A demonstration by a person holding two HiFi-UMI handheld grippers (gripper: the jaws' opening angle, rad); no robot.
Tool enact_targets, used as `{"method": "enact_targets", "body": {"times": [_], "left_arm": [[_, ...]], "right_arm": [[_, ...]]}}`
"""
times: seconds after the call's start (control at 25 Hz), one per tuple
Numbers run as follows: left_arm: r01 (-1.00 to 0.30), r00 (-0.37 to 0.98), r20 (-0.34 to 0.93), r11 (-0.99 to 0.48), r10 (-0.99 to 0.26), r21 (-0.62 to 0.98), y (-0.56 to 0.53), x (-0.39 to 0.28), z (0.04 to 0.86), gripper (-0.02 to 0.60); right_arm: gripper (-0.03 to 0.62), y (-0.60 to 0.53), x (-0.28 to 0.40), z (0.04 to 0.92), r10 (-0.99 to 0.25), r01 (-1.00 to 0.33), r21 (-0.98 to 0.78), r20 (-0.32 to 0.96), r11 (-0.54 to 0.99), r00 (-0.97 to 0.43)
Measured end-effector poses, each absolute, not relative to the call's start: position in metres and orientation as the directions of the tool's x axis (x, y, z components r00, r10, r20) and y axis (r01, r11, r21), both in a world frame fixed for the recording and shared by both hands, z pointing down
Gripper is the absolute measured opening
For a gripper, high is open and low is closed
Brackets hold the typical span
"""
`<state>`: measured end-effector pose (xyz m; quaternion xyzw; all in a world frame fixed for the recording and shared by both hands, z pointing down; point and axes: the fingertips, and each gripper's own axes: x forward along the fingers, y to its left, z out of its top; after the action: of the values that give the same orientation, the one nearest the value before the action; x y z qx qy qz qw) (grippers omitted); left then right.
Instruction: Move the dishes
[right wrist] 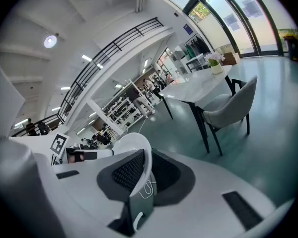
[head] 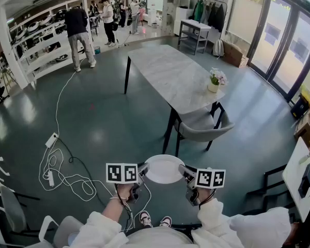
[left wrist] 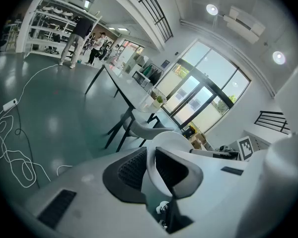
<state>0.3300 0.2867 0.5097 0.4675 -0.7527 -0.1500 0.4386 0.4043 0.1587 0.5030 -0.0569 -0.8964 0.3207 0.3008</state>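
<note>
To the far left stands white shelving [head: 41, 50] with a person [head: 77, 32] at it, and a white cable [head: 62, 174] loops over the grey floor. The left gripper [head: 143, 170] is clamped narrowly on the left rim of a white plate [head: 164, 169], its dark pads [left wrist: 131, 168] pressed to either side of the edge. The plate hangs level in the air in front of the holder, above their shoes [head: 155, 220], short of the table's near end. The right gripper [head: 185, 172] pinches the opposite rim the same way. Beyond, to the right, a marble-topped table [head: 170, 76] carries a small flower pot [head: 215, 81], with a grey chair [head: 201, 128] tucked under it.
</note>
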Motion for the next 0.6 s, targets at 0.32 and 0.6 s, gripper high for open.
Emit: {"method": "enact_targets", "body": {"times": [0.32, 0.6], "left_arm": [[-0.572, -0.172, 0.516, 0.512, -0.839, 0.642, 0.2824, 0.3327, 0.5059, 0.044], [-0.572, -0.167, 0.515, 0.508, -0.841, 0.644, 0.2802, 0.3354, 0.5089, 0.044]], "right_arm": [[0.097, 0.1548, 0.4076, 0.4985, 0.290, -0.090, -0.611, 0.494, 0.786, -0.820], [0.097, 0.1519, 0.4103, 0.5034, 0.283, -0.102, -0.608, 0.503, 0.787, -0.817]]}}
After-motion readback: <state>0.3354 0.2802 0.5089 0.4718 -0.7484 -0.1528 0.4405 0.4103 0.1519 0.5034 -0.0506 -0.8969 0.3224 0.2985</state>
